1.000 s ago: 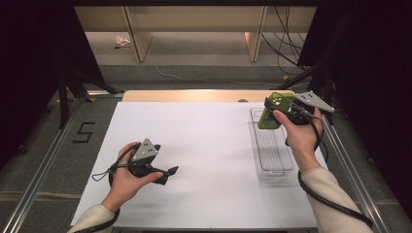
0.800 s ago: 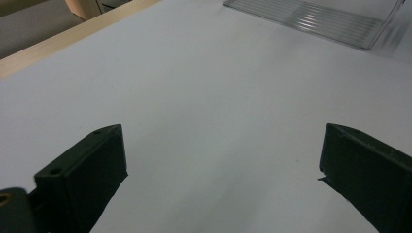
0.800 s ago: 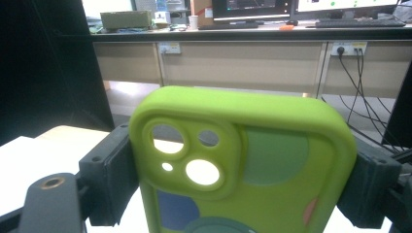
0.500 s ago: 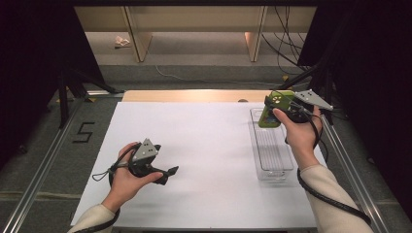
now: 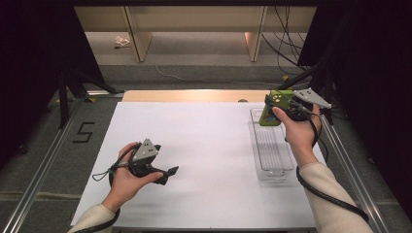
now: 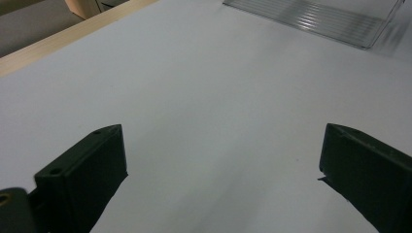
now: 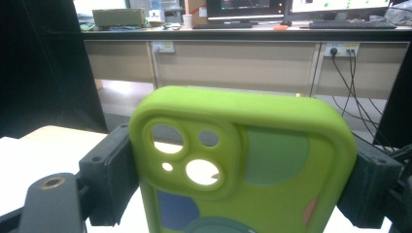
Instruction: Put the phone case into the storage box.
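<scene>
The left gripper holds its fingers wide apart over the white table.

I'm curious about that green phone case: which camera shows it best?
The right gripper view: the green phone case is close up between the jaws, camera cutouts clear. The high view shows it small above the clear tray. The left gripper view catches the tray.

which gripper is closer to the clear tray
Right. The right gripper holds the green phone case just above the far end of the clear tray. The left gripper sits open on the white table, well across from the tray.
</scene>
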Demonstrator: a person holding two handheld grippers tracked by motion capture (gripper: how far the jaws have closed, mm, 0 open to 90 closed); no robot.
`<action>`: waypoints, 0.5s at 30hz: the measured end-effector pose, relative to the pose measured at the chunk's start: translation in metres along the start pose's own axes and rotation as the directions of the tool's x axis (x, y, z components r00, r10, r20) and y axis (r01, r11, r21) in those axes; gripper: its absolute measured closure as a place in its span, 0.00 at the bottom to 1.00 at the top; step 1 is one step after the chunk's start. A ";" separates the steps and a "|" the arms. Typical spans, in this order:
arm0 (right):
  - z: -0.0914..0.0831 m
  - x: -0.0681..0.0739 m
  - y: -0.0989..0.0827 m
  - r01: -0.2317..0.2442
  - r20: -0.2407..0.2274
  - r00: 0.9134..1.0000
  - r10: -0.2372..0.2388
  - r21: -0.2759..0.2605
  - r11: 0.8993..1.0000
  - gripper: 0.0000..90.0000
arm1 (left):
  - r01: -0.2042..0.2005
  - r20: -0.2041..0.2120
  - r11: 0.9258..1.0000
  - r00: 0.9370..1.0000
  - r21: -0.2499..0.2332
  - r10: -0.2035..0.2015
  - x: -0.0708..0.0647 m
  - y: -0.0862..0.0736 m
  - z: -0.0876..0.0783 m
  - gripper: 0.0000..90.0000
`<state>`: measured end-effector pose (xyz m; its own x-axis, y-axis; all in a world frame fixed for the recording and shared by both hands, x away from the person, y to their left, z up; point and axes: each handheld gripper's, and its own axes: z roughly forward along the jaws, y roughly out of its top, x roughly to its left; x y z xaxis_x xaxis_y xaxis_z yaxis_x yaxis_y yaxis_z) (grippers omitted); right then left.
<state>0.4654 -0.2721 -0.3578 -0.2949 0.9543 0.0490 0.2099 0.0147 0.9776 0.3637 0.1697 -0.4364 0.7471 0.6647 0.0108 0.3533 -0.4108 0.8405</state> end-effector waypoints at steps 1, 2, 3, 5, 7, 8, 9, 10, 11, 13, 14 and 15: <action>0.000 0.000 0.000 0.002 0.002 1.000 -0.002 0.004 1.000 0.19 | 0.000 0.000 1.000 1.000 0.000 0.000 0.000 0.000 0.000 0.03; 0.001 0.000 0.000 0.005 0.004 1.000 -0.005 0.004 1.000 0.19 | 0.000 0.000 1.000 1.000 0.000 0.000 0.000 0.000 0.000 0.03; 0.001 0.000 0.000 0.005 0.003 1.000 -0.005 0.004 1.000 0.19 | -0.001 0.000 1.000 1.000 0.000 0.001 0.000 0.000 0.000 0.03; 0.003 0.000 -0.001 0.005 0.003 1.000 -0.005 0.005 1.000 0.19 | 0.000 0.000 1.000 1.000 0.000 0.000 0.000 0.000 0.000 0.03; 0.004 0.000 -0.001 0.008 0.004 1.000 -0.008 0.006 1.000 0.19 | 0.000 0.000 1.000 1.000 0.000 0.000 0.000 0.000 0.000 0.03; 0.005 0.000 -0.001 0.006 0.005 1.000 -0.006 0.007 1.000 0.19 | 0.000 0.000 1.000 1.000 -0.001 0.000 0.000 0.000 0.000 0.03; 0.005 0.000 -0.001 0.008 0.005 1.000 -0.008 0.006 1.000 0.19 | 0.000 0.000 1.000 1.000 0.000 0.000 0.000 0.000 0.000 0.03; 0.006 0.000 -0.001 0.008 0.006 1.000 -0.008 0.006 1.000 0.19 | 0.000 0.000 1.000 1.000 0.000 0.000 0.000 0.000 0.000 0.03; 0.006 0.000 -0.001 0.006 0.006 1.000 -0.006 0.007 1.000 0.19 | 0.000 0.001 1.000 1.000 0.000 0.000 0.000 0.000 0.000 0.03; 0.007 0.000 -0.001 0.007 0.006 1.000 -0.007 0.007 1.000 0.19 | 0.001 0.001 1.000 1.000 -0.001 -0.001 0.000 0.000 0.000 0.03; 0.007 0.000 -0.001 0.009 0.006 1.000 -0.009 0.010 1.000 0.19 | 0.001 0.000 1.000 1.000 0.000 -0.001 0.000 0.000 0.000 0.03; 0.008 0.000 -0.001 0.010 0.007 1.000 -0.010 0.010 1.000 0.19 | 0.001 0.000 1.000 1.000 0.000 -0.001 0.000 0.000 0.000 0.03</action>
<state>0.4721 -0.2694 -0.3607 -0.2907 0.9561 0.0374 0.2164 0.0276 0.9759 0.3639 0.1696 -0.4368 0.7466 0.6652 0.0099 0.3541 -0.4100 0.8405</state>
